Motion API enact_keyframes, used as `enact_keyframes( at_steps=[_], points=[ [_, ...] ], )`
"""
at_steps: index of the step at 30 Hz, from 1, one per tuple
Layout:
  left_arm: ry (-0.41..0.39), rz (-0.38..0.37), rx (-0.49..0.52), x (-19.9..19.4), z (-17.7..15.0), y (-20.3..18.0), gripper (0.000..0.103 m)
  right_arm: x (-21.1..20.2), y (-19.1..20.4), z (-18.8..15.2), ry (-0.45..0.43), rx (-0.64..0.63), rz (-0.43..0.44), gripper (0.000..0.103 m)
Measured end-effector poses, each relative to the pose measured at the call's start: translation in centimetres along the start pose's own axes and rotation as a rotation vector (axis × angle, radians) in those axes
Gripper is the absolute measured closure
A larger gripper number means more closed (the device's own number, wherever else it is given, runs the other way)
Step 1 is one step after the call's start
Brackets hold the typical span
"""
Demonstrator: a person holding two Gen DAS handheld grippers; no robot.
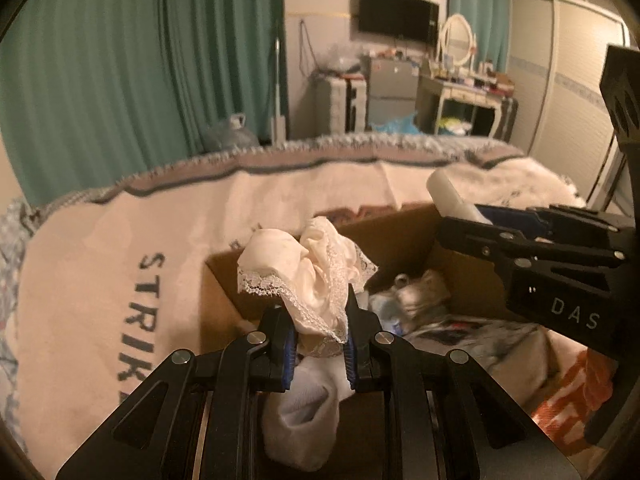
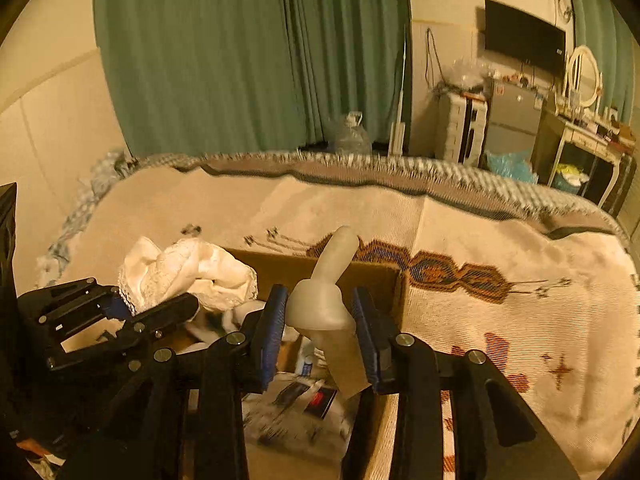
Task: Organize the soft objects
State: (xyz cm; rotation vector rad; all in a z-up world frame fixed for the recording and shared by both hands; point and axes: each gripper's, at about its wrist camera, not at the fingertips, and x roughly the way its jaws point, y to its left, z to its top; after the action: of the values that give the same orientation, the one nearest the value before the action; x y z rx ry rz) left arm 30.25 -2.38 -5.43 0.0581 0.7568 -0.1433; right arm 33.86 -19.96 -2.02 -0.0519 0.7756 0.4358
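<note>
My left gripper (image 1: 320, 332) is shut on a crumpled cream cloth with lace trim (image 1: 308, 268) and holds it above the open cardboard box (image 1: 224, 292) on the bed. The cloth also shows in the right wrist view (image 2: 188, 272), with the left gripper (image 2: 132, 312) below it. My right gripper (image 2: 320, 320) is shut on a translucent white soft object (image 2: 326, 292) with a rounded tip, held over the box (image 2: 384, 284). The right gripper shows in the left wrist view (image 1: 460, 220) at the right, with the white object (image 1: 448, 196) sticking out.
The box holds soft items and packets (image 1: 416, 300). A white sock-like cloth (image 1: 304, 412) lies under the left gripper. The bed is covered by a patterned cream blanket (image 2: 500, 248). Green curtains (image 2: 224, 60), a fridge (image 2: 512, 116) and a dressing table (image 2: 588, 140) stand behind.
</note>
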Motion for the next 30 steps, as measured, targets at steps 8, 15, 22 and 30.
enact_keyframes(
  at_steps=[8, 15, 22, 30],
  points=[
    [0.099, 0.045, -0.017, 1.8, -1.2, 0.0, 0.080, 1.7, -1.1, -0.9, 0.015, 0.034, -0.006, 0.030],
    [0.049, 0.081, -0.022, -2.4, -0.8, -0.4, 0.057, -3.3, -1.0, -0.8, -0.057, 0.070, -0.023, 0.028],
    [-0.134, 0.113, 0.000, -13.2, 1.1, -1.6, 0.049, -13.5, 0.7, -0.2, -0.169, 0.052, -0.074, 0.028],
    [-0.378, 0.152, 0.000, -25.8, 1.5, -1.9, 0.029, -26.3, 3.7, -0.3, -0.331, 0.019, -0.113, 0.022]
  ],
)
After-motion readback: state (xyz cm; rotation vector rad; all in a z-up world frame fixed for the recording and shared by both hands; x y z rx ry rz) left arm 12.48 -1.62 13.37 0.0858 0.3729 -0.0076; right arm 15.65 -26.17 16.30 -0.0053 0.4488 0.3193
